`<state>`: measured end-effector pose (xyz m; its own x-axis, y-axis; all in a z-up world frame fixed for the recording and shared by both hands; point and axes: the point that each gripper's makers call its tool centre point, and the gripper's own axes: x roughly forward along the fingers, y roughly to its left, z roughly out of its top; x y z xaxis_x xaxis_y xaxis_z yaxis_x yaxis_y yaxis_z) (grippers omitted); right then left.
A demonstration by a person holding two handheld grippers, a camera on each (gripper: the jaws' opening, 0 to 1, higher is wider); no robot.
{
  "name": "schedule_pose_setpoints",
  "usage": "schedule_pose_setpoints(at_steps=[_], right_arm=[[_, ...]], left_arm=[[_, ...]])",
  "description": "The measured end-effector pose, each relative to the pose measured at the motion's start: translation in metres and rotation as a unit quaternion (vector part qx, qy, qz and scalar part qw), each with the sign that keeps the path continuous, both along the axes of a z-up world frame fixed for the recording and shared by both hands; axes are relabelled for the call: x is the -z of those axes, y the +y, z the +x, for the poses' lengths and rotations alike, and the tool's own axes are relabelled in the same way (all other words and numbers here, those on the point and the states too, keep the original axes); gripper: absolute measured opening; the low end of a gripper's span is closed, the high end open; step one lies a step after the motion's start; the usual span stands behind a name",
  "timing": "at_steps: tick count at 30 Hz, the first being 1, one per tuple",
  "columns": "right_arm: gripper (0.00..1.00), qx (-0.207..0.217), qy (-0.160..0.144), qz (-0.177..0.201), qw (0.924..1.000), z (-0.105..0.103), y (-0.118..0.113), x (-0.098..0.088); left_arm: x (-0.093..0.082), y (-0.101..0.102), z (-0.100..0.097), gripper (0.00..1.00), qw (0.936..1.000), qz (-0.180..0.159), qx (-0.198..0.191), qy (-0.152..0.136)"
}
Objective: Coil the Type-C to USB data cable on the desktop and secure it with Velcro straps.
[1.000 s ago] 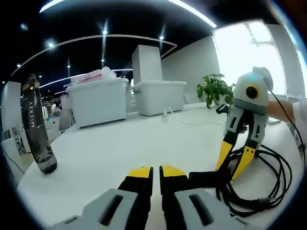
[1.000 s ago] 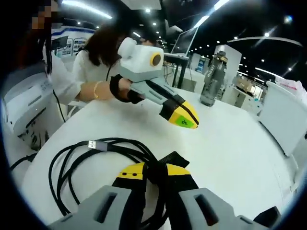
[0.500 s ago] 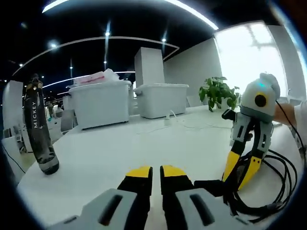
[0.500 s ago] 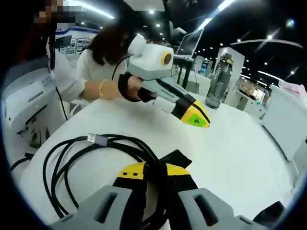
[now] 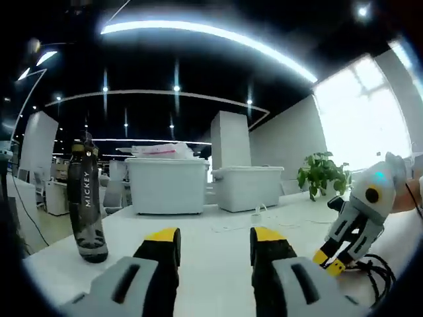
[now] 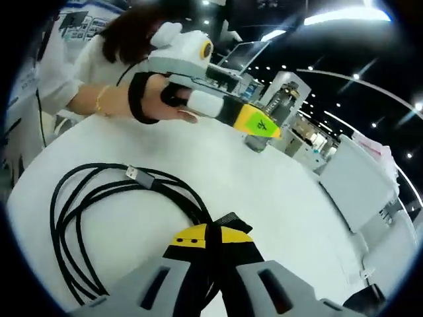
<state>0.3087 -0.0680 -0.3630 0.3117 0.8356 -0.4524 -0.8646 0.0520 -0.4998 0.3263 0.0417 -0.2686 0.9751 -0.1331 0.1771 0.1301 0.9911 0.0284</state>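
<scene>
Right gripper [image 6: 213,236] pinches the strap [image 6: 228,222] and limp, springy cable [image 6: 99,198] at their crossing — best hold; left gripper [image 5: 215,239] open, empty.

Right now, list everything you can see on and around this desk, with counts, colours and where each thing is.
data cable: one, black, coiled on the white desktop, silver plug on top.
Velcro strap: one, black, around the coil at the right gripper's tips.
water bottle: one, dark, upright at the desk's left.
storage bins: two, white, at the far edge.
potted plant: one, green, far right.
left gripper: yellow tips, open, raised.
right gripper: yellow tips, shut on the coil.
hand: one, on the left gripper's handle.
</scene>
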Motion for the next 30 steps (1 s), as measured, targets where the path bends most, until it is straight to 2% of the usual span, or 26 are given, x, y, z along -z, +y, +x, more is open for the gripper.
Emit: schedule_pose_setpoints(at_steps=[3, 6, 12, 16, 19, 21, 23, 27, 30], right_arm=[[0.02, 0.026, -0.009, 0.005, 0.9996, 0.019, 0.007, -0.003], [0.02, 0.037, -0.009, 0.013, 0.9992, 0.029, 0.013, -0.005], [0.02, 0.05, -0.009, 0.03, 0.9982, 0.046, 0.033, -0.011], [0.02, 0.06, 0.002, 0.052, 0.9968, 0.056, 0.052, -0.014], [0.03, 0.084, -0.013, 0.07, 0.994, 0.072, 0.064, -0.014], [0.07, 0.102, -0.028, 0.095, 0.9898, 0.083, 0.067, -0.018], [0.05, 0.121, -0.042, 0.124, 0.984, 0.091, 0.062, -0.025], [0.08, 0.164, 0.003, 0.181, 0.9695, 0.097, 0.039, -0.042], [0.13, 0.187, 0.014, 0.202, 0.9614, 0.097, 0.018, -0.052]], left_arm=[[-0.001, 0.01, 0.0, 0.48, 0.9997, 0.004, -0.025, -0.003], [-0.003, 0.017, 0.0, 0.48, 0.9993, 0.003, -0.036, -0.004], [-0.006, 0.02, -0.003, 0.48, 0.999, -0.01, -0.042, -0.009], [-0.007, 0.02, -0.003, 0.48, 0.999, -0.011, -0.043, -0.009], [-0.003, 0.02, 0.0, 0.48, 0.999, -0.004, -0.044, -0.004], [0.0, 0.02, 0.002, 0.48, 0.999, 0.0, -0.044, 0.001], [0.002, 0.02, 0.005, 0.48, 0.9991, 0.0, -0.042, 0.006], [0.009, 0.024, 0.008, 0.46, 0.9984, 0.009, -0.052, 0.019], [0.012, 0.025, 0.01, 0.46, 0.9981, 0.012, -0.056, 0.024]])
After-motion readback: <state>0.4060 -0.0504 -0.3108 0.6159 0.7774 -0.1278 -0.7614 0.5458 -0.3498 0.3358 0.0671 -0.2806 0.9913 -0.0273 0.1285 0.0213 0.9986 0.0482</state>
